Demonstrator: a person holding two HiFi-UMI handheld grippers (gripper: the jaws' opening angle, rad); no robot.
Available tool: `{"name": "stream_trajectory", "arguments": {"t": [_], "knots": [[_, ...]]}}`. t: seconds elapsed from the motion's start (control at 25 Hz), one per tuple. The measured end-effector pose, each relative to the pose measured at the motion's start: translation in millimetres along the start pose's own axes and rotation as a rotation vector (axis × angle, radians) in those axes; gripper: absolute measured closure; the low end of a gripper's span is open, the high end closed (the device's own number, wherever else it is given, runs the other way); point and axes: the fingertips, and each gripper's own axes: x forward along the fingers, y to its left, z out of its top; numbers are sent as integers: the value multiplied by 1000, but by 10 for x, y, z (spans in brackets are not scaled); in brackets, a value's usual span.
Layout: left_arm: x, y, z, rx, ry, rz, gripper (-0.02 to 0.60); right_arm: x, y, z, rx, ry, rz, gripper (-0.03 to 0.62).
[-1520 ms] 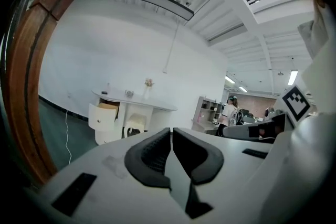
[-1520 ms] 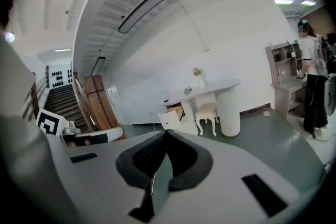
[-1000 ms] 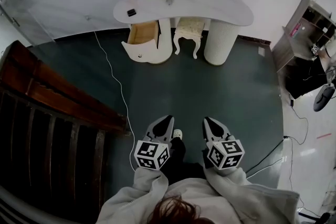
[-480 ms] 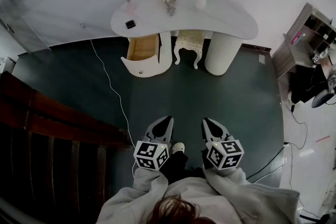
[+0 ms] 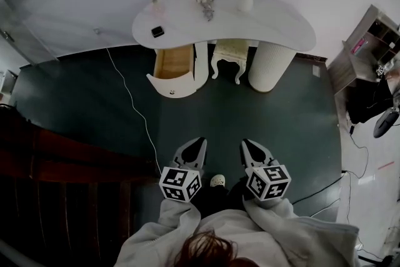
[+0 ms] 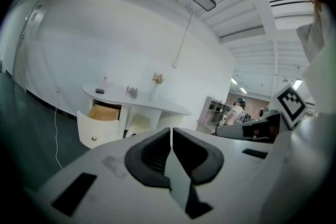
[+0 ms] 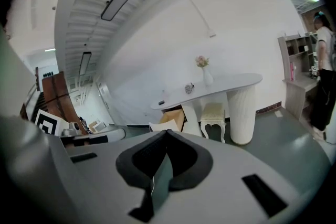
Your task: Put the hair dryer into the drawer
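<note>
**At top centre, the hair dryer (image 5: 205, 3) waits**

That small grey shape on the white table (image 5: 275, 23) is our best guess, with the open drawer (image 5: 173, 64) below-left. Low in frame, left gripper (image 5: 197, 146) and right gripper (image 5: 249, 147) show jaws together, empty. Likely light, rigid, slick: we'd grip its handle.

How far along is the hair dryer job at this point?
Done: the drawer under the table already stands open. In hand: nothing. The left gripper and right gripper are both shut and empty, a good way short of the table. Left: everything else. The small grey object on the tabletop, possibly the hair dryer, is untouched and has yet to be picked up and placed in the drawer.
</note>
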Motion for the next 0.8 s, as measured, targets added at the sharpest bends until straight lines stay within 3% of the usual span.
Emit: {"name": "stream_trajectory", "arguments": {"t": [0.52,0.8], "knots": [[98,213,-160,-53,47,39,558,256,-206,57,11,32,-23,545],[474,279,-15,-55,30,56,558,530,-459,244,4,44,4,545]]}}
